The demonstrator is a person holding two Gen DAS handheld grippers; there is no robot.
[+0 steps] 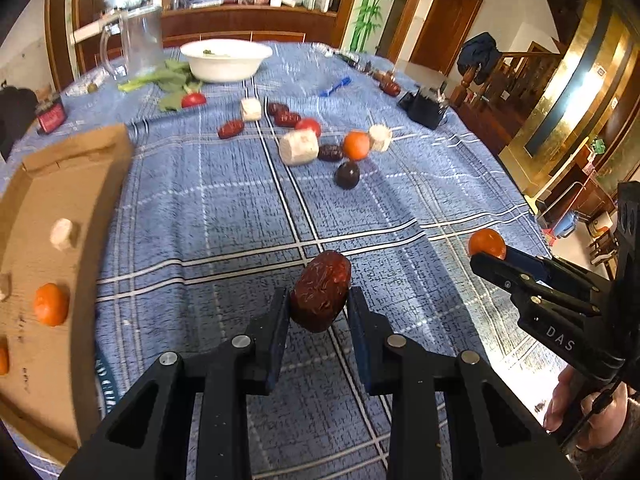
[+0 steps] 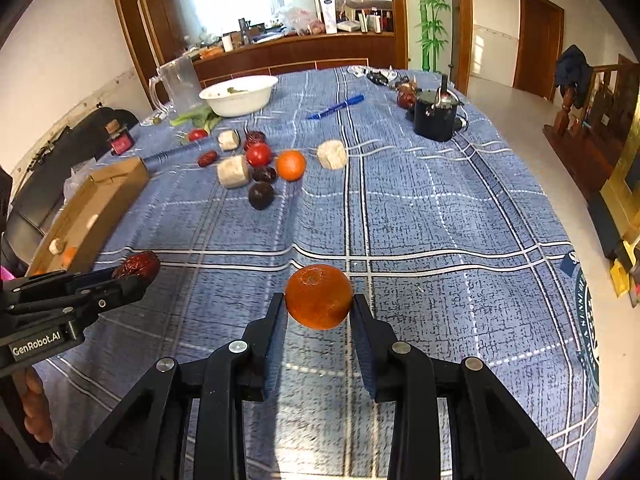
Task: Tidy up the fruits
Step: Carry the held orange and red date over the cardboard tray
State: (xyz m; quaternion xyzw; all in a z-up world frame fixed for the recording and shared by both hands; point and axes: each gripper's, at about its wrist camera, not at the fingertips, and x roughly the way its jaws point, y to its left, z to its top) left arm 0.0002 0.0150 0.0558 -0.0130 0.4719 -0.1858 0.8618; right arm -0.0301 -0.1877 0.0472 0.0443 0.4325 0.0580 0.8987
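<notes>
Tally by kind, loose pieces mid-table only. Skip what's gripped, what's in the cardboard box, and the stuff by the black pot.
Wrinkled red dates: 4
White cylindrical chunks: 3
Round red tomatoes: 2
Orange mandarins: 1
Dark round plums: 1
Total: 11

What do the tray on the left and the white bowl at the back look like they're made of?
Tray: plain brown cardboard, matte, with folded flaps and raw edges. White bowl: smooth and glossy, probably plastic or glazed ceramic; the look doesn't settle which.
</notes>
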